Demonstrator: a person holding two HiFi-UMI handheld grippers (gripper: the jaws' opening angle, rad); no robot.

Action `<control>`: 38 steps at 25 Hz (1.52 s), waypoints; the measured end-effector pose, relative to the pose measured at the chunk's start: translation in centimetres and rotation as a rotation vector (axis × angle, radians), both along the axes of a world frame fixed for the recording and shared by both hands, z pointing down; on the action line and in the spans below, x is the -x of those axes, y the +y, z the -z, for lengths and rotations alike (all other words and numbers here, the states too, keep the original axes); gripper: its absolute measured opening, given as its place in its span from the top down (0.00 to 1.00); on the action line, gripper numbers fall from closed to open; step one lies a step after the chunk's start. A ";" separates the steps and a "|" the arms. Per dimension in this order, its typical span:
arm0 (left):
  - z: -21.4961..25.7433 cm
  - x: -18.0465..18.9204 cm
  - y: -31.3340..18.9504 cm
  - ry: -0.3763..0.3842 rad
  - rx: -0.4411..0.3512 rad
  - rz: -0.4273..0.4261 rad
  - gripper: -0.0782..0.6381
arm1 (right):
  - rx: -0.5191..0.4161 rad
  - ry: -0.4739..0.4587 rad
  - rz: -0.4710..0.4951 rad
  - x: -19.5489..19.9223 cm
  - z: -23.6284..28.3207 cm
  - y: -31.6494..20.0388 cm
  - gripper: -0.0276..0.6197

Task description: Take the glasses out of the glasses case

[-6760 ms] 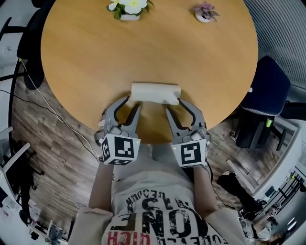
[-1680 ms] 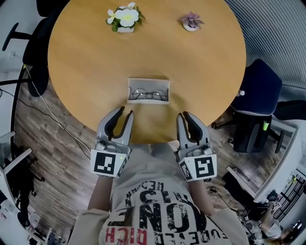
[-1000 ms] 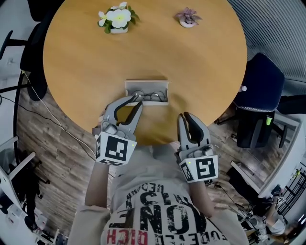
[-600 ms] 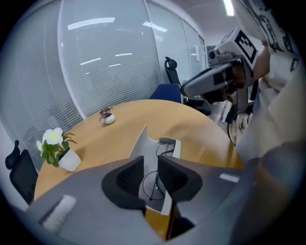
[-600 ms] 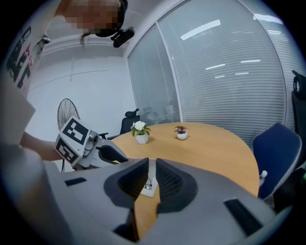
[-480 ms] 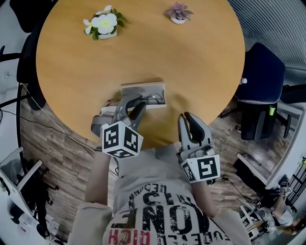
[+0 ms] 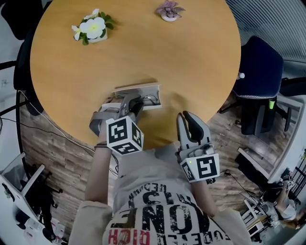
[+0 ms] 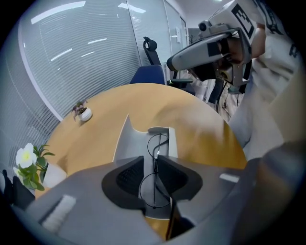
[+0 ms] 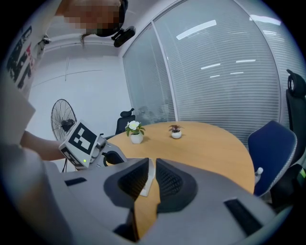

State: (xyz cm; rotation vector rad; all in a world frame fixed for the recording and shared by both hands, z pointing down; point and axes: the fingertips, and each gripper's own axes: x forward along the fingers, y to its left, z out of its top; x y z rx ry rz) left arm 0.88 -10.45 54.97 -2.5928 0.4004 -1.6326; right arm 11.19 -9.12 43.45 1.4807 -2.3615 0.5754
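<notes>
The grey glasses case (image 7: 143, 89) lies open near the front edge of the round wooden table (image 7: 191, 57). Thin wire glasses (image 7: 152, 99) rest inside it. My left gripper (image 7: 133, 103) points steeply down into the case. In the left gripper view its jaws (image 8: 150, 161) stand a little apart astride the bridge of the glasses (image 8: 158, 143), which still lie in the case (image 8: 136, 143). My right gripper (image 7: 188, 117) hovers at the table's edge, right of the case, shut with nothing in it. The right gripper view (image 9: 151, 165) shows the case (image 9: 147, 181) beyond its jaws.
A white-flower pot (image 7: 91, 29) and a small purple plant (image 7: 168, 10) stand at the table's far side. A blue chair (image 7: 260, 62) is at the right of the table. Wooden floor and cables lie to the left.
The case, closed in the oldest frame, now lies open. Over the last second my left gripper went forward and down onto the glasses and rolled. The right gripper stayed put.
</notes>
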 end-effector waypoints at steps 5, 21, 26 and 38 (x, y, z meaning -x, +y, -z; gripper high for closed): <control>-0.8 0.3 0.0 -0.058 0.029 -0.034 0.75 | 0.008 -0.001 -0.007 -0.3 -0.2 -0.1 0.87; -2.5 0.1 -0.1 -0.112 0.138 0.026 0.85 | 0.023 -0.020 -0.014 -0.4 -0.7 -0.7 0.87; -2.3 0.1 -0.2 -0.047 0.143 0.056 0.86 | 0.033 -0.023 -0.010 -0.2 -0.8 -0.9 0.87; 1.0 -0.1 -0.2 -0.006 0.035 0.103 0.87 | 0.024 -0.023 0.001 -0.1 -0.5 -1.0 0.87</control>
